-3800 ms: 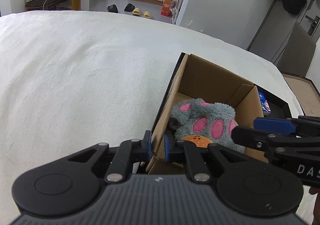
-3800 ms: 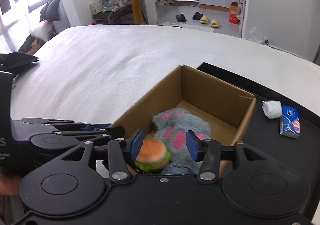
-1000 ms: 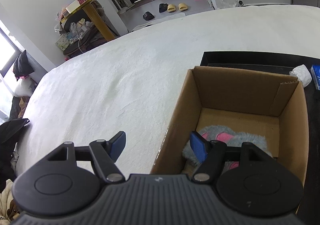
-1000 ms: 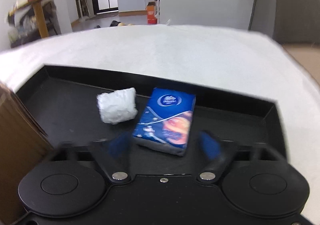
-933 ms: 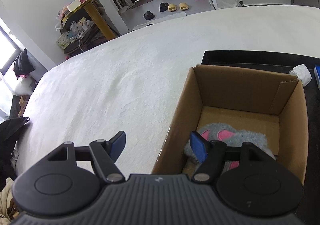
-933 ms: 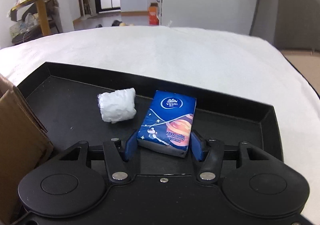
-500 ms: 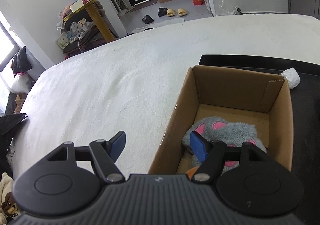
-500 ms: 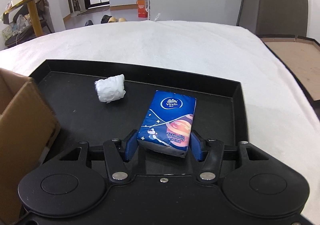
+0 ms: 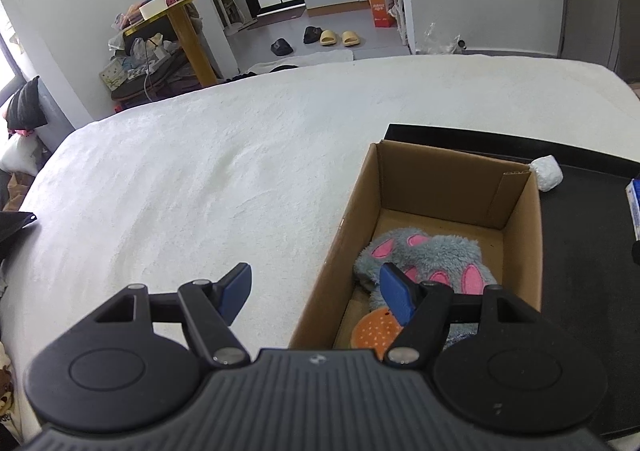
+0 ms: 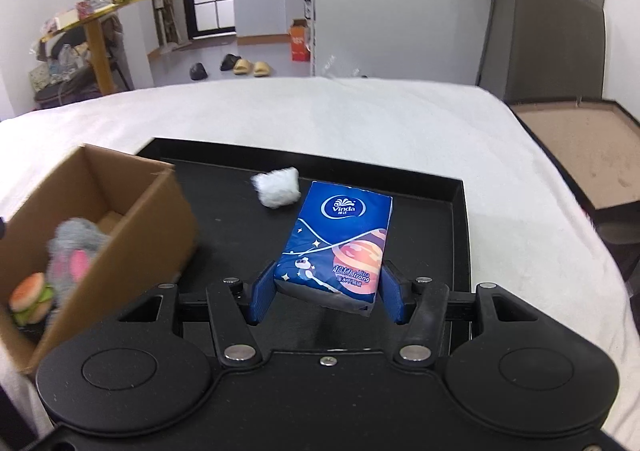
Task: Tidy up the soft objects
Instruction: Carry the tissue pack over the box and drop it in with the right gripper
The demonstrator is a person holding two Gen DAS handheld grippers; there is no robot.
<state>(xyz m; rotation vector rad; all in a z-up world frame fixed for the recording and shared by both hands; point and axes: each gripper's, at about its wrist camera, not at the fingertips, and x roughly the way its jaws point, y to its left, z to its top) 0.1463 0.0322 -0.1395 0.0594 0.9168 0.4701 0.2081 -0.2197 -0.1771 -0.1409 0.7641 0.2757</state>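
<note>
- The right gripper (image 10: 327,297) has its jaws clenched on only the near end of the tissue pack (image 10: 338,247), above the tray (image 10: 460,235); it may droop or slip out.
- The left gripper (image 9: 316,291), jaws released, straddles the box (image 9: 520,235) wall and could nudge it.

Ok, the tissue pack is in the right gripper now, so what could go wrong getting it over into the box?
1. The right gripper pinches only the near end of the blue Vinda tissue pack, which is tilted; the soft pack might sag or slip.
2. The brown cardboard box stands close to the left; its wall could catch the pack.
3. The open left gripper hovers over that box's rim, so the two grippers might collide.
</note>
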